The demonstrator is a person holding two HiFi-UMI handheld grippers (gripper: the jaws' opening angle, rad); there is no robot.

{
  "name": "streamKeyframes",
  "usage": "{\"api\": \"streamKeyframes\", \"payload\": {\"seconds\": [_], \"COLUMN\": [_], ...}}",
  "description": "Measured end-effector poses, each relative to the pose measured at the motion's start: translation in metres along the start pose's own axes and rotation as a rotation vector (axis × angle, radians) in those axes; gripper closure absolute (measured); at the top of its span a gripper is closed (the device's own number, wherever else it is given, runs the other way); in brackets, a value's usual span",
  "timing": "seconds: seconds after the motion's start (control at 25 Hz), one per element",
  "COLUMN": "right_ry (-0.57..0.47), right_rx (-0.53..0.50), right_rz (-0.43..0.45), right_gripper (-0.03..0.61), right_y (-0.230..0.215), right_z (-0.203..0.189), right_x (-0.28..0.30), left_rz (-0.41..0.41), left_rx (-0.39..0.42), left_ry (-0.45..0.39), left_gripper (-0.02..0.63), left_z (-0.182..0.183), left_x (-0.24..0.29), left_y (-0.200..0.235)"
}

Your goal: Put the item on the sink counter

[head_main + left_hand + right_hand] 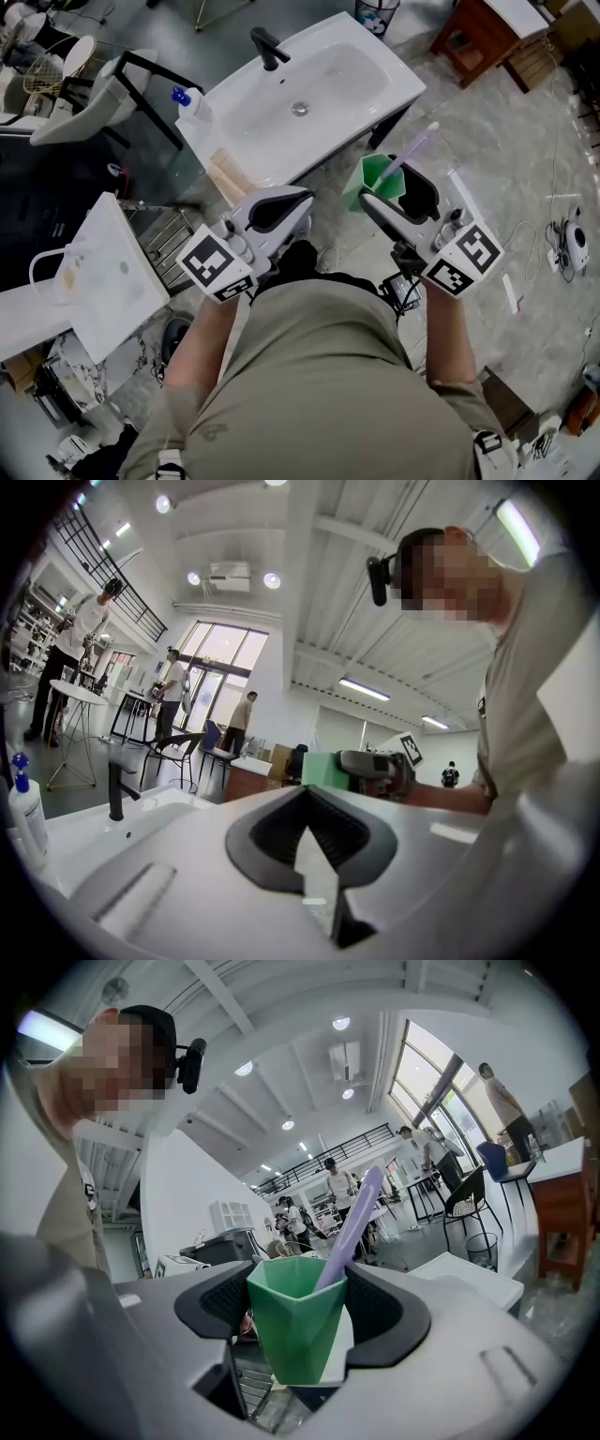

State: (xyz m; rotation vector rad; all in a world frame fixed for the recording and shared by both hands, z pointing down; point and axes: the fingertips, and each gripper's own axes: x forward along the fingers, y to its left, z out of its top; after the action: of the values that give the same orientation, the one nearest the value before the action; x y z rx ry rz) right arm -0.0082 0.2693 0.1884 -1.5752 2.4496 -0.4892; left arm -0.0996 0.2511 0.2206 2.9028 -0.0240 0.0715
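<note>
A green faceted cup (375, 178) with a lilac toothbrush (417, 150) standing in it is clamped in my right gripper (389, 192), held in the air just in front of the white sink counter (375, 89). In the right gripper view the cup (295, 1326) sits upright between the dark pads, and the toothbrush (354, 1222) leans to the right. My left gripper (302, 199) is to the cup's left, shut and holding nothing, near the counter's front edge. A black faucet (267, 47) stands at the basin's back.
A soap bottle (190, 101) with a blue pump stands on the counter's left corner. A second white basin (112, 272) lies lower left, and a wooden cabinet (478, 33) is at upper right. Cables (562, 244) run over the floor at right. Several people stand far off in the gripper views.
</note>
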Motion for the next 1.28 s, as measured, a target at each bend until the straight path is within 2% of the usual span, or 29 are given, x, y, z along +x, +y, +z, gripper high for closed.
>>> {"api": "streamKeyframes", "payload": {"seconds": [0.52,1.28], "right_ry": [0.015,0.077], "right_rx": [-0.004,0.026], "right_rz": [0.027,0.031], "right_gripper": [0.265,0.265], "right_y": [-0.003,-0.080], "right_z": [-0.003,0.000], "right_x": [0.005,0.077], "left_rz": [0.011,0.046], "left_rx": [0.007,-0.052], "left_ry": [-0.007,0.003], "left_gripper": [0.607,0.607], "left_z": [-0.003,-0.003], "left_x": [0.003,0.036], "left_y": [0.004,0.099]}}
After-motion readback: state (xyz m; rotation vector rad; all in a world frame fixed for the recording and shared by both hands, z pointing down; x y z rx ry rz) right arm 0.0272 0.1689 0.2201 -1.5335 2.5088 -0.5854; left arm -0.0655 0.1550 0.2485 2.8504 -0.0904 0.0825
